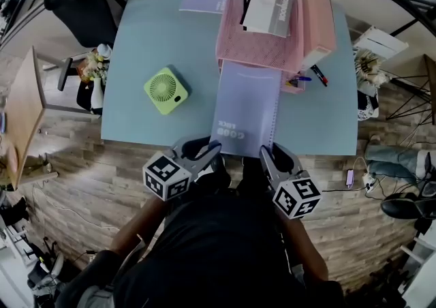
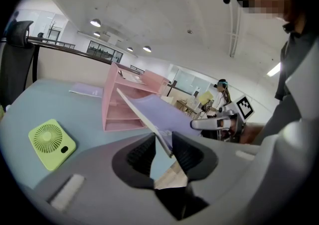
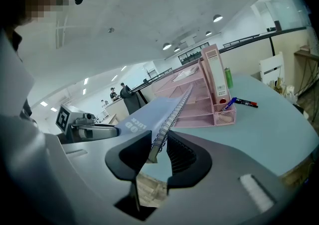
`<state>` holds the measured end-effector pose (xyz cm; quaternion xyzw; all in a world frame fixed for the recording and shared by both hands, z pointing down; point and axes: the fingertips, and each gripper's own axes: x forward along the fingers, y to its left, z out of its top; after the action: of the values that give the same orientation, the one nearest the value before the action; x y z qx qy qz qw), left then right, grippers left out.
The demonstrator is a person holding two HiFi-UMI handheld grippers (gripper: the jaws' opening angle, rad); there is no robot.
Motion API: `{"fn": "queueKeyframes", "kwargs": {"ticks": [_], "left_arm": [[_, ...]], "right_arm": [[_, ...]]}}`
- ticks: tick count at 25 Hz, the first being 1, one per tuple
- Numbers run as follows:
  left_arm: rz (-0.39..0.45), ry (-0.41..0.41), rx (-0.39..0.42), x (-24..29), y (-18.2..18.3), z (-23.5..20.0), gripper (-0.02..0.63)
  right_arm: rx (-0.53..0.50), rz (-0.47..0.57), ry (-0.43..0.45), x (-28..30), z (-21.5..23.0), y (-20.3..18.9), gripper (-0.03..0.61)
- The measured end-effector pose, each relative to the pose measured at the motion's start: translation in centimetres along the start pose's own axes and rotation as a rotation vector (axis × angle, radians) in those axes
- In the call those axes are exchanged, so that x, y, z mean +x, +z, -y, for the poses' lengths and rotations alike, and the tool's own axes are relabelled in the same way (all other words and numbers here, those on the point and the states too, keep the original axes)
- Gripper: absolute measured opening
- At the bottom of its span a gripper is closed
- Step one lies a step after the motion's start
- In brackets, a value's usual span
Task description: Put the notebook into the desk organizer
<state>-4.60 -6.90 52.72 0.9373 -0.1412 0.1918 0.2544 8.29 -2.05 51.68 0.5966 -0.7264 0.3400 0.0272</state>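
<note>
Lavender spiral-bound notebook (image 1: 246, 105): lies in front of the pink mesh desk organizer (image 1: 259, 41). Its far edge is at the organizer's open front and its near edge is over the front rim of the light blue tabletop (image 1: 143, 41).

Left hand-held gripper (image 1: 215, 151): jaws clamped on the notebook's near left corner.

Right hand-held gripper (image 1: 267, 157): jaws clamped on the near right corner, at the wire spiral.

Square green desk fan (image 1: 165, 90): lies flat to the left, apart from the notebook.
</note>
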Motion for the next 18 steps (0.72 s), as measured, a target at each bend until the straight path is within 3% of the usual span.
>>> {"fn": "queueKeyframes", "kwargs": {"ticks": [18], "left_arm": [[0.005, 0.047, -0.037, 5.1, 2.1, -3.6, 0.163]], "right_arm": [[0.026, -0.012, 0.009, 4.0, 4.8, 2.8, 0.095]]}}
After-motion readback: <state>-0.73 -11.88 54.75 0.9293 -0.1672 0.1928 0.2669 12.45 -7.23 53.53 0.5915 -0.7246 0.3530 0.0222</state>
